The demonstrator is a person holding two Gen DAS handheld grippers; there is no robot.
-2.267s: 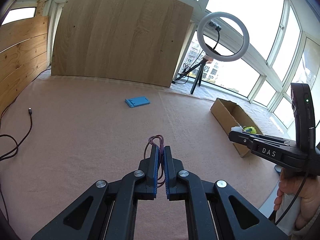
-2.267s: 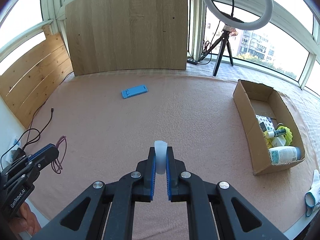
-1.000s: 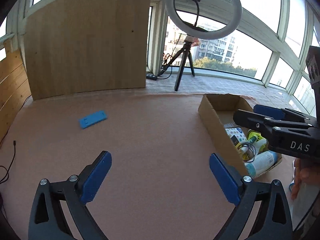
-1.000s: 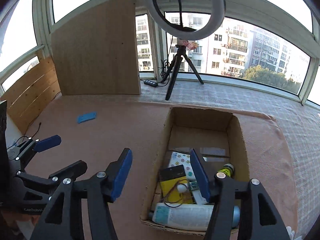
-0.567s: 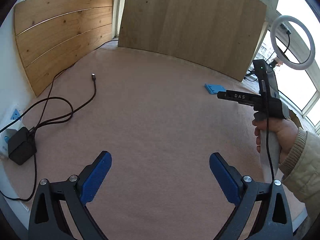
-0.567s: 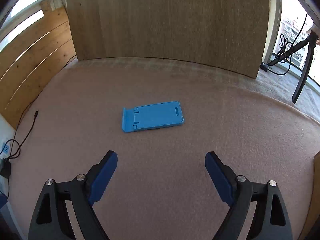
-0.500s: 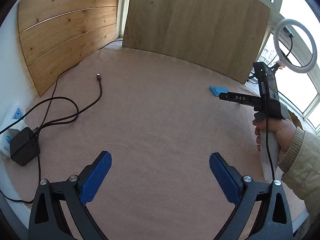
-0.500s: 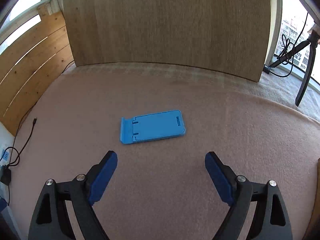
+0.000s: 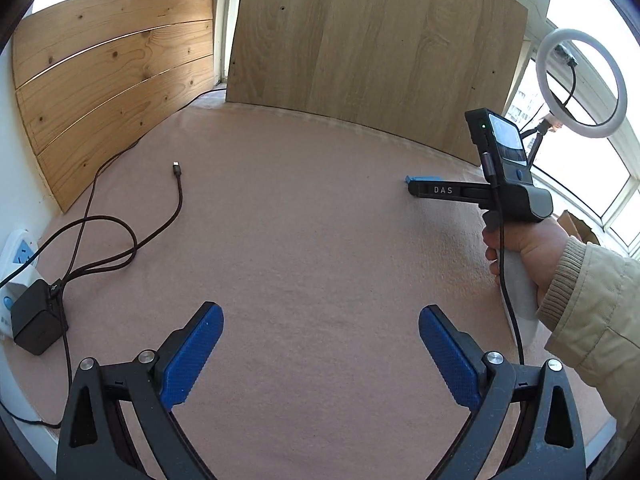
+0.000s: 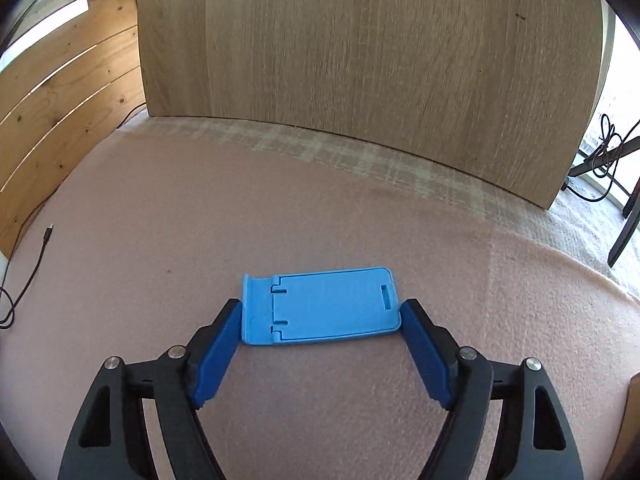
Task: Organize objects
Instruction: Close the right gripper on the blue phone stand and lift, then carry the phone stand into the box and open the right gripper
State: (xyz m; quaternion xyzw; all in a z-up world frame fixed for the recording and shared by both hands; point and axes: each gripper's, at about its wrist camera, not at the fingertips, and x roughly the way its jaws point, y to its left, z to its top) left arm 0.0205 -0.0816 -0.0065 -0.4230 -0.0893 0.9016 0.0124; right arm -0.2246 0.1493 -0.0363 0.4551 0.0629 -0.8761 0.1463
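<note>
Now, right gripper (image 10: 321, 318): spread wide and low over the pink blanket (image 10: 320, 420) — a blue pad at each short end of the blue phone stand (image 10: 320, 306), the tips at or just beside its edges; actual contact is too close to call.
Blue phone stand: lying flat and folded on the blanket, long side across the view, slotted end to the right, right between the two fingers.
Left gripper (image 9: 320, 334): spread wide too, nothing between its blue pads (image 9: 192, 354), hanging over bare blanket.
Right hand (image 9: 520, 246): seen from the left camera, wrapped round the pale handle of the right gripper, beige sleeve behind it — the gripper's nose reaches out to a sliver of the blue stand.
Left edge: black charger (image 9: 34, 320) plugged into a white power strip (image 9: 16, 252), its dark cable (image 9: 176, 196) looping out across the blanket, plug end lying loose.
Far side: wooden board (image 10: 360, 80) standing upright at the blanket's back edge, plank wall (image 9: 112, 100) to the left.
Far right: ring light (image 9: 578, 82) against the bright window.
</note>
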